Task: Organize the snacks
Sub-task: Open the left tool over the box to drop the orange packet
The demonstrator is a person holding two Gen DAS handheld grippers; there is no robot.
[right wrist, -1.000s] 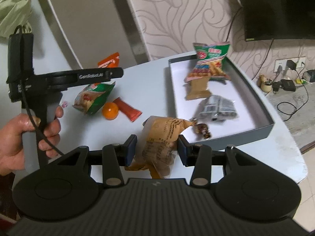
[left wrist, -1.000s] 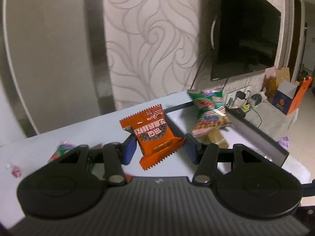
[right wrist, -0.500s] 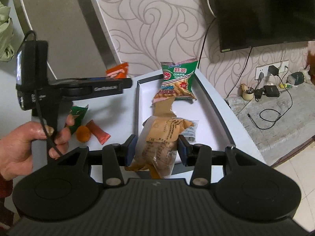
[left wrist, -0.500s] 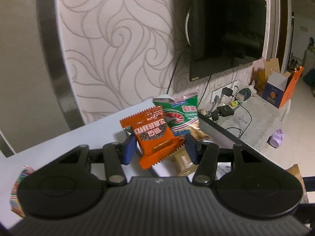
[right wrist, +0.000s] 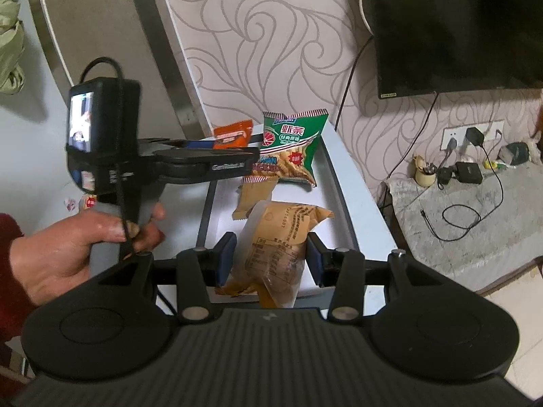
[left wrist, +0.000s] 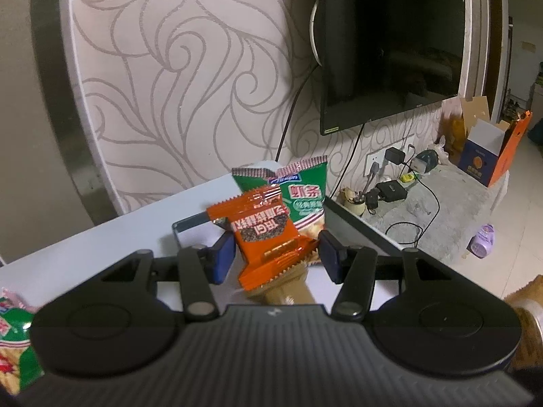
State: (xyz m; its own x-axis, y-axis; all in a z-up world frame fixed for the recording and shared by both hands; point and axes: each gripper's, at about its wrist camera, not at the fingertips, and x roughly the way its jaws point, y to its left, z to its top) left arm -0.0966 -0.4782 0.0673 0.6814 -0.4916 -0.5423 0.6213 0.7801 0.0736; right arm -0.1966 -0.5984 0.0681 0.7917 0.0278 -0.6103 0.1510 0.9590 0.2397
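Where crinkly foil glints, orange packet (left wrist: 268, 234) (serrated edges).

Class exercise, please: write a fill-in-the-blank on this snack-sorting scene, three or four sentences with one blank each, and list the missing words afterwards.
1. The left gripper is shut on an ______ snack packet.
2. The right gripper holds a ______ pastry packet.
3. The green packet lies at the far end of the grey ______.
4. On the wall hangs a dark ______.

Missing words: orange; brown; tray; television
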